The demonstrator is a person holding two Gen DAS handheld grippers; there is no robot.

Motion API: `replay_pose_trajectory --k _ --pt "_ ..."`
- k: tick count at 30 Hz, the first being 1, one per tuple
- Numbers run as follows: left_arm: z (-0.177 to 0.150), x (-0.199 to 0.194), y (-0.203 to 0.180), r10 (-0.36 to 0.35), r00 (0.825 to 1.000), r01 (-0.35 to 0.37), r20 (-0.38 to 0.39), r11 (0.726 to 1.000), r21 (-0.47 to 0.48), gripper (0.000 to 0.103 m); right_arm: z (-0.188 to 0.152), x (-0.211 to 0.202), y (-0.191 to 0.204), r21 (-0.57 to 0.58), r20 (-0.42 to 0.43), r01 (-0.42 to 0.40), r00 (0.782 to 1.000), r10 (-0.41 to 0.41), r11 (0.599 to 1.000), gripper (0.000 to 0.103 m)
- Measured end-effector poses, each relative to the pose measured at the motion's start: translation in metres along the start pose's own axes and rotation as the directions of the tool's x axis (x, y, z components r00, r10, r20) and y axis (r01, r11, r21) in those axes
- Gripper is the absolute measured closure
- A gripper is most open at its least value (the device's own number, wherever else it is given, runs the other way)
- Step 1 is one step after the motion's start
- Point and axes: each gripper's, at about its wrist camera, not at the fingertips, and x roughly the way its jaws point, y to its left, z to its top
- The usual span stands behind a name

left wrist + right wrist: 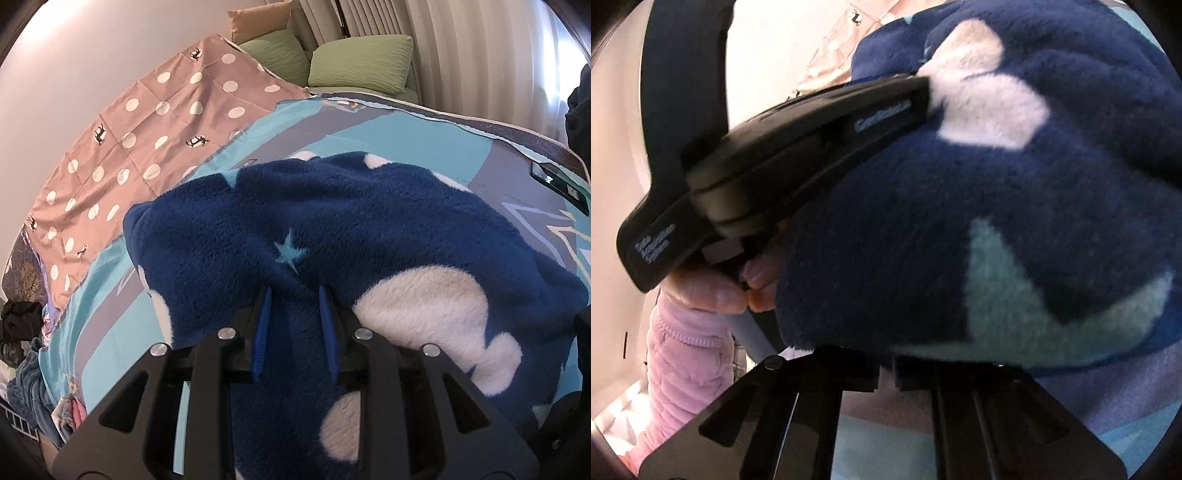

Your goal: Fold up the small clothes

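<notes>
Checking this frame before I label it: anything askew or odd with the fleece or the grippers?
Nothing damaged or spilled. The blue fleece garment is bunched and lumpy on the bed cover, not flat. A strip of it sits pinched between the left gripper's blue fingers. The right gripper's tips are hidden under the fleece, so its hold cannot be confirmed.

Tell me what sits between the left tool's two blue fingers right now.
A bunched fold of the navy fleece garment fills the gap between the left tool's fingers, seen in the left wrist view.
</notes>
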Motion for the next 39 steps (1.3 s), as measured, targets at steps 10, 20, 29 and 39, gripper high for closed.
replay_pose_trajectory --k 10,20,29,39 --pt "-0.001 0.000 0.007 -0.026 1.000 0.026 0.010 0.999 -0.045 0.078 -0.003 -0.006 -0.029 0.061 -0.056 -0.066 0.996 0.070 0.996 0.096" --pt "-0.003 -0.002 0.006 -0.017 0.999 0.018 0.028 0.998 -0.054 0.078 -0.002 -0.041 -0.017 -0.059 0.041 -0.008 0.999 0.011 0.998 0.099" --pt "-0.009 -0.006 0.008 -0.015 0.998 0.020 0.060 0.997 -0.073 0.078 0.014 -0.018 -0.011 -0.071 -0.046 -0.071 0.997 0.067 0.995 0.099" --pt "-0.021 -0.017 0.024 -0.053 0.991 0.068 0.123 0.990 -0.127 0.075 0.018 -0.134 0.001 -0.210 0.236 0.165 0.965 -0.114 0.964 0.089"
